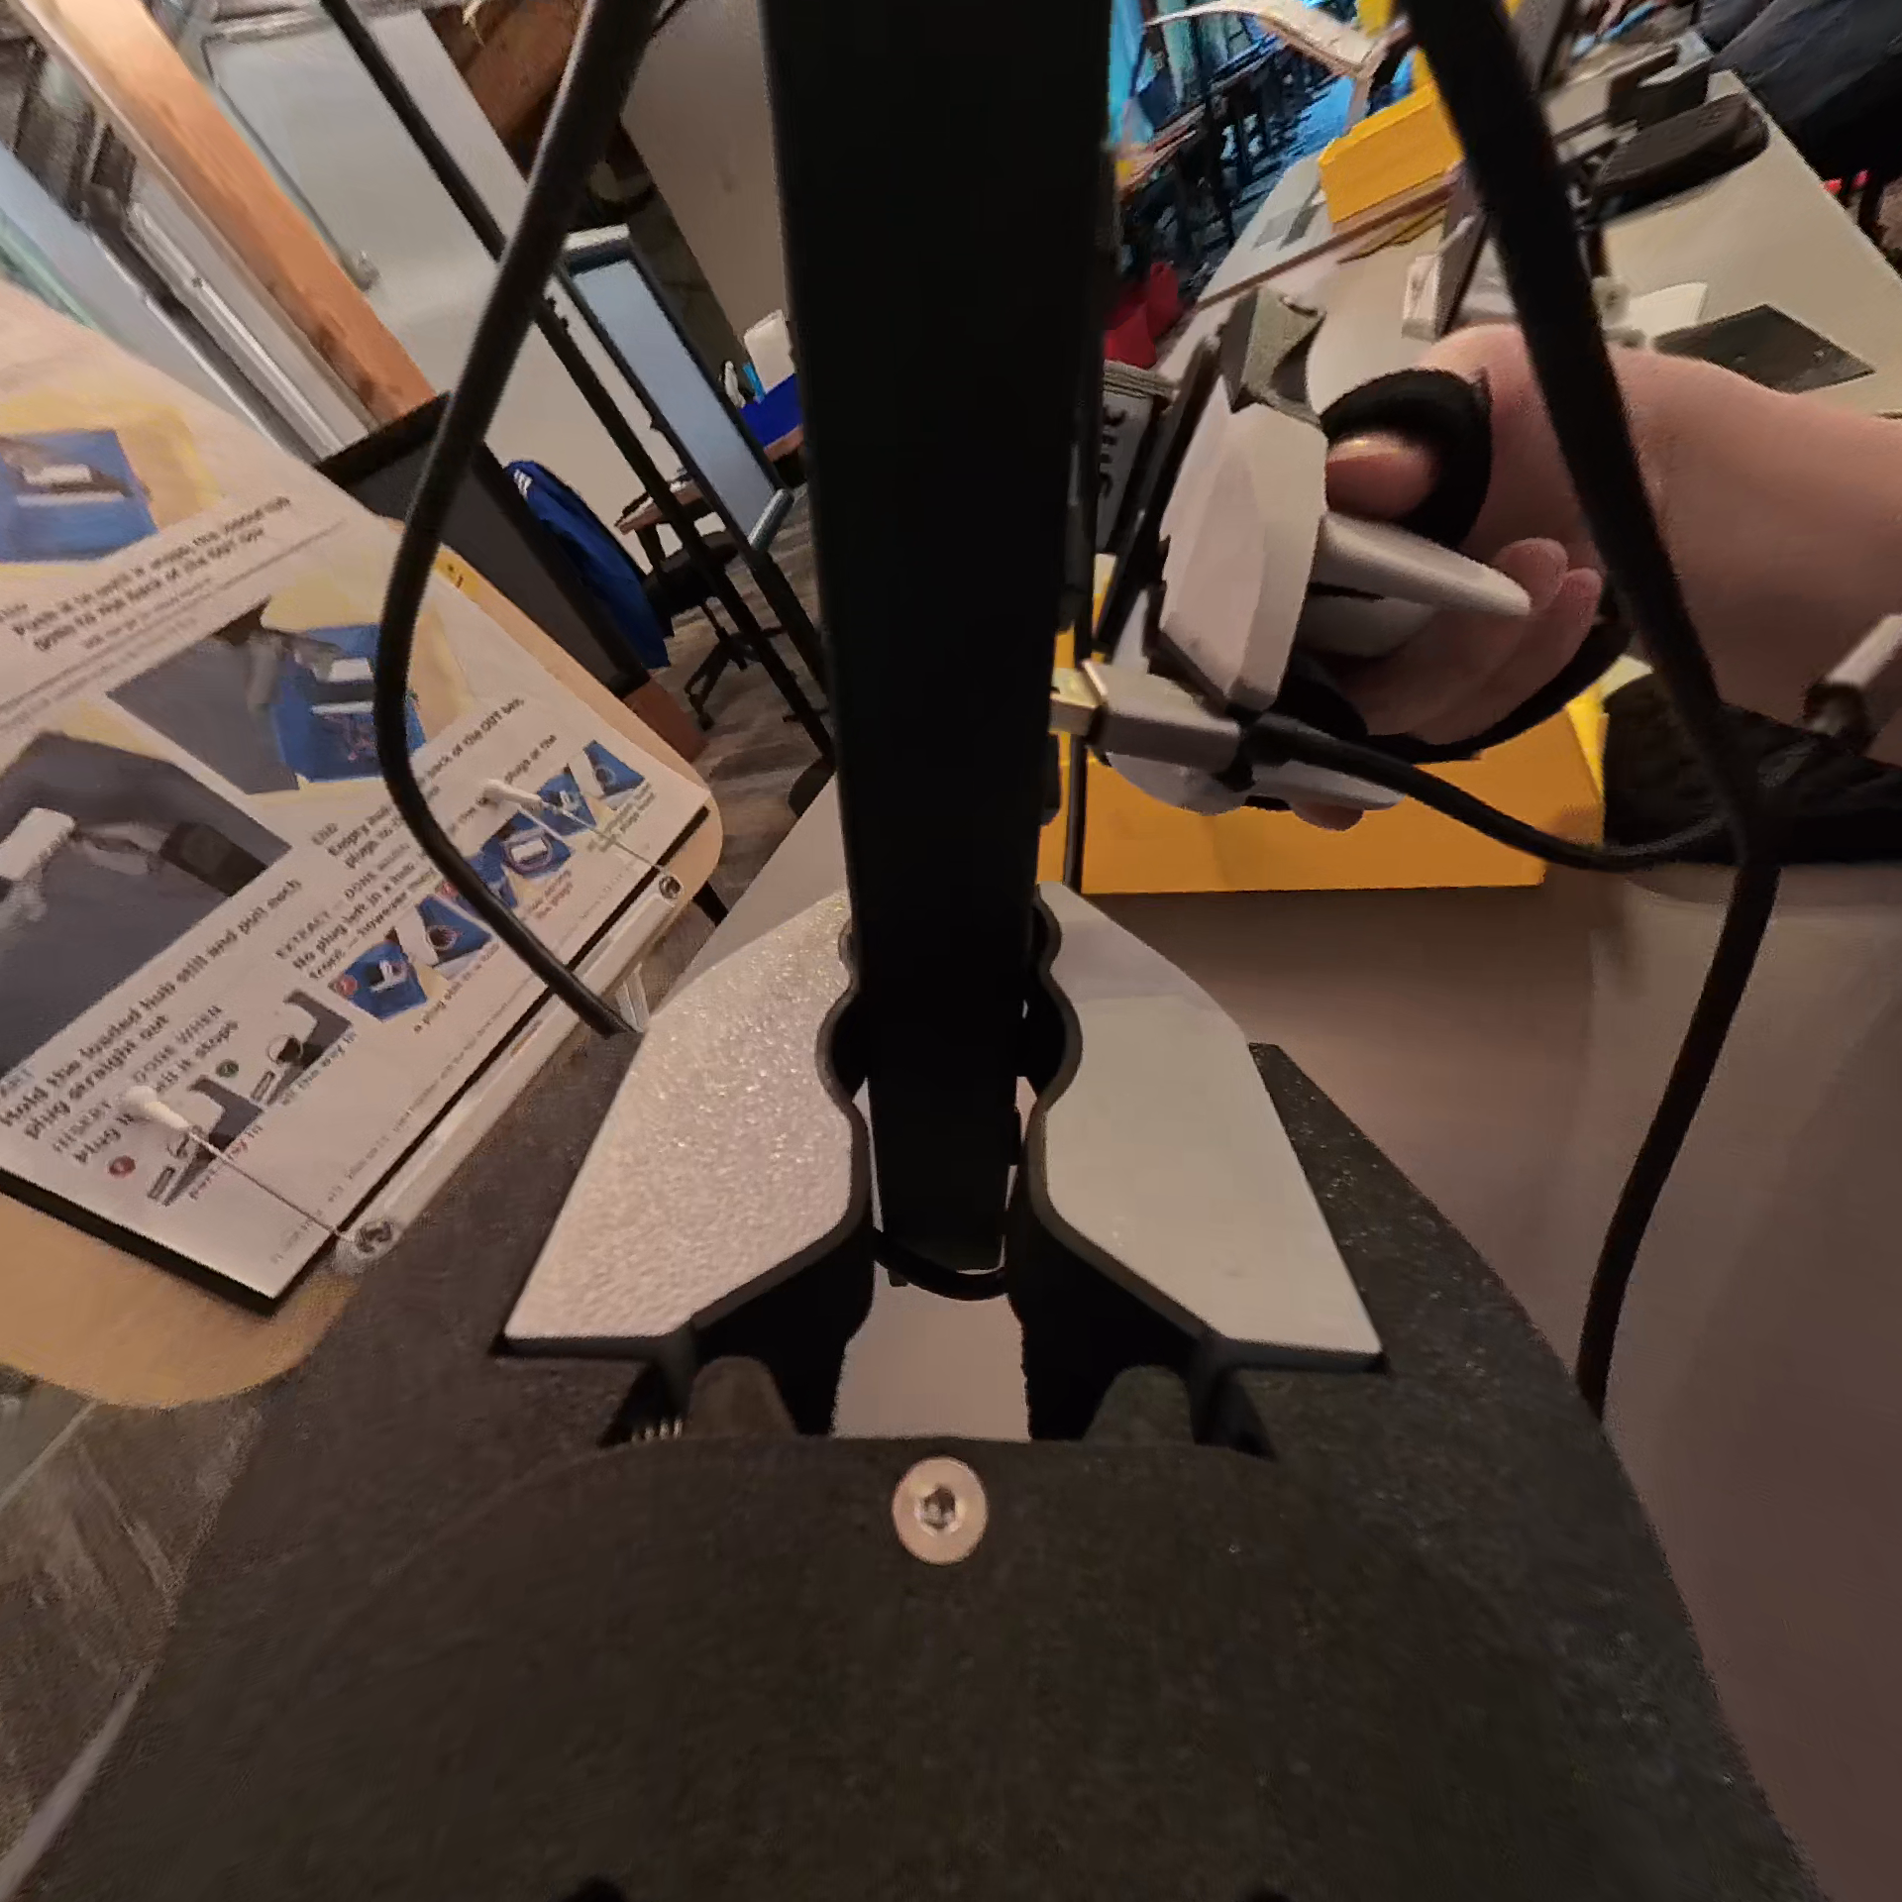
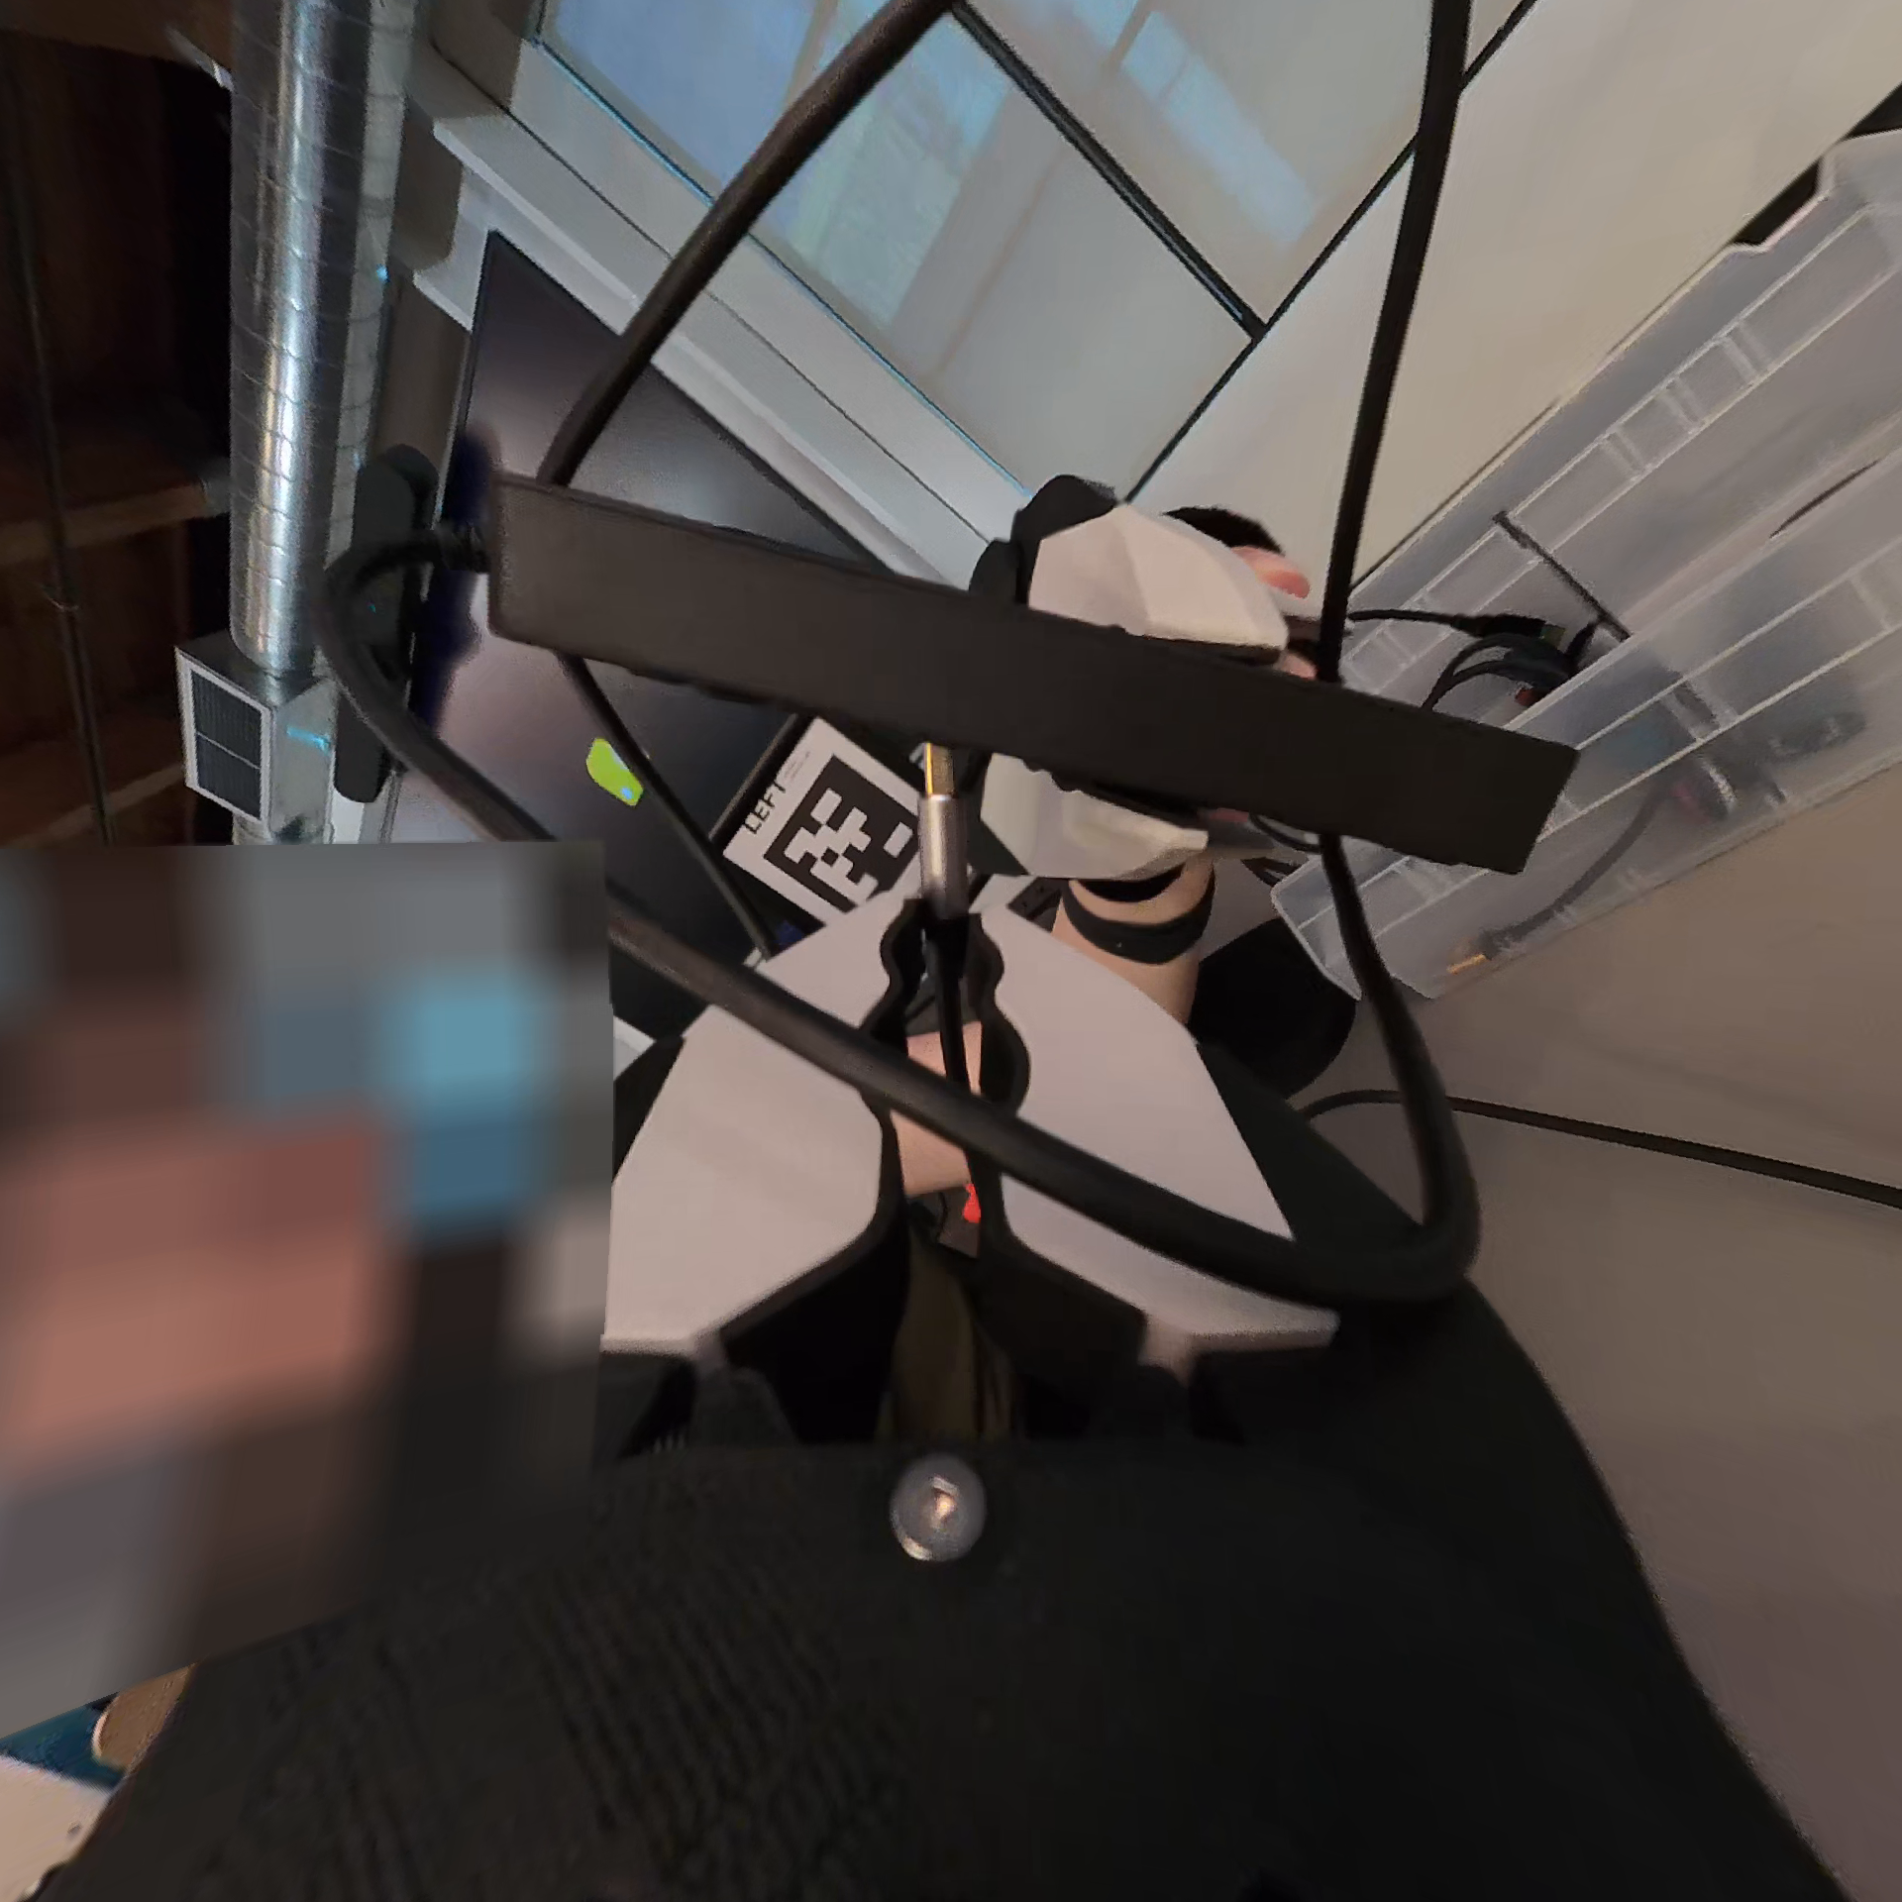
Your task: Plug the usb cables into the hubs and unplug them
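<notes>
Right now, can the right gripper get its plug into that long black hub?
Probably yes. The right gripper holds the silver plug just short of the black hub, which the left gripper clamps; a loose cable crosses nearby.

A wooden beam (image 1: 257, 226), grey desks (image 1: 1750, 268) and a silver duct (image 2: 288, 340) beside windows (image 2: 926, 206) are seen

left gripper (image 1: 942, 1029): fingers clamped, raised | right gripper (image 2: 942, 988): fingers clamped, beside left
</notes>
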{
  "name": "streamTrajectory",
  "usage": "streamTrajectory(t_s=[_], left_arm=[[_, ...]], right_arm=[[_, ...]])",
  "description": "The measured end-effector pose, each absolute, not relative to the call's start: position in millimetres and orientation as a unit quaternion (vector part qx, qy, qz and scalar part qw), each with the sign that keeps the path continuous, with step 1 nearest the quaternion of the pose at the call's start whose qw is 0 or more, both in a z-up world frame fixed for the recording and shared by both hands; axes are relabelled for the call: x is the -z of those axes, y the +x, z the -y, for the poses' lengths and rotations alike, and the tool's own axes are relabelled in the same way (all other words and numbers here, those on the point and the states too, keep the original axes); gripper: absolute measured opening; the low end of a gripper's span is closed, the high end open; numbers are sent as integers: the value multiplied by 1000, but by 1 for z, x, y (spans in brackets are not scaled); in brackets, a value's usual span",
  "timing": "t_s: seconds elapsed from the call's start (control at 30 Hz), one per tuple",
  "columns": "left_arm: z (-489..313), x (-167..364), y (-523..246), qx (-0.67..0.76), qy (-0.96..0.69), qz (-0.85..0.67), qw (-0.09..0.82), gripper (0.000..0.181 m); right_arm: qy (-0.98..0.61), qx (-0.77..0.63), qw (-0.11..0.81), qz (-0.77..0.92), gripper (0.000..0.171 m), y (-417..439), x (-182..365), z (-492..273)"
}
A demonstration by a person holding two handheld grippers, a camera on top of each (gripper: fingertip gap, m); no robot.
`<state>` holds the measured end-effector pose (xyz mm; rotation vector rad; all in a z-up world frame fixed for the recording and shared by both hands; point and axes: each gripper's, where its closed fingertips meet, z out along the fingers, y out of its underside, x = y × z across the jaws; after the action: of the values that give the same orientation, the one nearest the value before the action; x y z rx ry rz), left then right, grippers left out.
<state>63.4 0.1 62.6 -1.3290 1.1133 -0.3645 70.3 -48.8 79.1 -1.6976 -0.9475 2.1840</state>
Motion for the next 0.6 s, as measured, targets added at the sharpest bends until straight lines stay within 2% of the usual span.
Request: streamTrajectory(t_s=[0.4,0.6], left_arm=[[-13,-46,76,302,-668,-389,559,26],[-14,-43,75,319,-673,-377,550,26]], right_arm=[[-571,-761,131,278,10,78,-82,26],[-583,-743,167,284,14,79,-82,21]])
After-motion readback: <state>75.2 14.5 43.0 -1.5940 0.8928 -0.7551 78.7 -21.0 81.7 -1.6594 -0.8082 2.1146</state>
